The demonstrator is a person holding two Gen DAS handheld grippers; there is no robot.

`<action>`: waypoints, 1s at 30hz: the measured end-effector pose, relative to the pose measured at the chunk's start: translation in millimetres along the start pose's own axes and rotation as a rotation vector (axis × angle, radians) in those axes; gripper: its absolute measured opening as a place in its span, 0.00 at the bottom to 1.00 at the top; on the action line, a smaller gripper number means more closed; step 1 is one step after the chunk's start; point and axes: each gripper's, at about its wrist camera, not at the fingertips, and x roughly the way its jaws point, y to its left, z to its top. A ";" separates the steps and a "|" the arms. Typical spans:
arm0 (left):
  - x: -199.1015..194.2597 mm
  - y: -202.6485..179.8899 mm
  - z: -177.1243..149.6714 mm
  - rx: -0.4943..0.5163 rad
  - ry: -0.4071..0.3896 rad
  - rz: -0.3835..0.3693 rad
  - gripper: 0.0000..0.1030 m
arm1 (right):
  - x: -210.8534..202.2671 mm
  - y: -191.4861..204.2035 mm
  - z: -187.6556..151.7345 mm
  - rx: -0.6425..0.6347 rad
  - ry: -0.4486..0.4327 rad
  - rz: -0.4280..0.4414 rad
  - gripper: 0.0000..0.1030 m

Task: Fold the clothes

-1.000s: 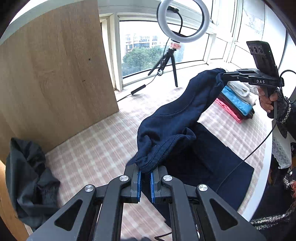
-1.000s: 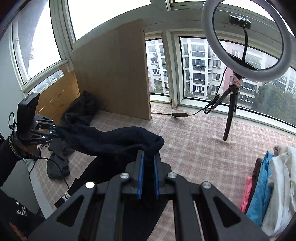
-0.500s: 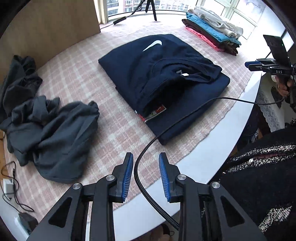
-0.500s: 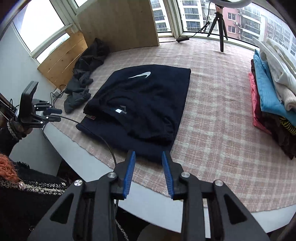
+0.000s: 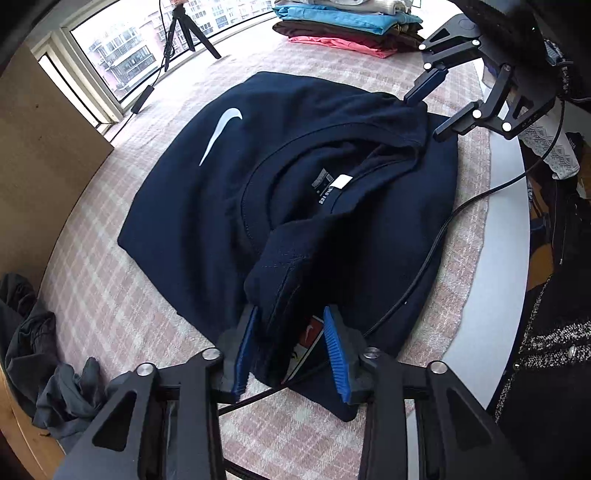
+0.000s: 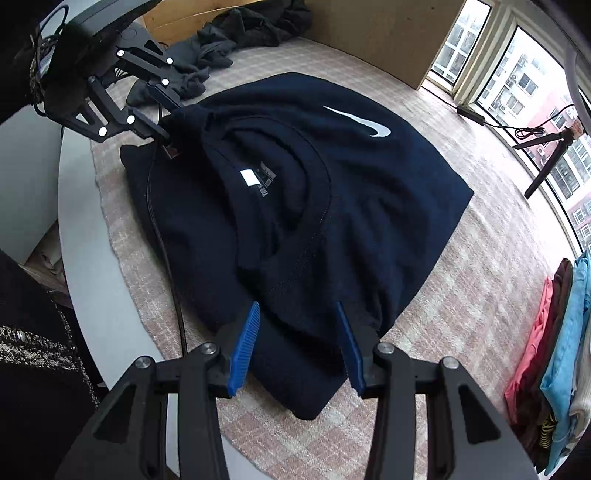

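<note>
Left gripper (image 5: 291,347), low centre of its frame, stands spread around a shirt (image 5: 295,177) corner, pads not pinched; right gripper (image 6: 299,343) likewise gapes at the opposite corner. Shirt lies half-folded mid-frame on the cloth (image 5: 110,295), beside folded stack (image 5: 343,29). Judging by this, a fold is in hand; closing on both corners comes next.

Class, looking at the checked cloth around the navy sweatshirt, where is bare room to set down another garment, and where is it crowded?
Free: checked cloth between the navy sweatshirt and the folded stack; another strip toward the window, by the tripod. Crowded: the grey clothes heap beside the wooden board, and the near edge, where the left claw, right claw and cable sit.
</note>
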 end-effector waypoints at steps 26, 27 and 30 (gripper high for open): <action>-34.1 18.4 -46.4 -0.346 -0.060 -0.106 0.41 | -65.4 -0.1 -2.7 0.238 -0.111 0.152 0.34; -30.5 17.7 -45.2 -0.349 -0.063 -0.111 0.41 | -63.0 2.2 1.5 0.247 -0.110 0.153 0.34; -30.9 15.9 -49.9 -0.331 -0.024 -0.142 0.38 | -64.4 5.1 15.5 0.287 -0.121 0.217 0.34</action>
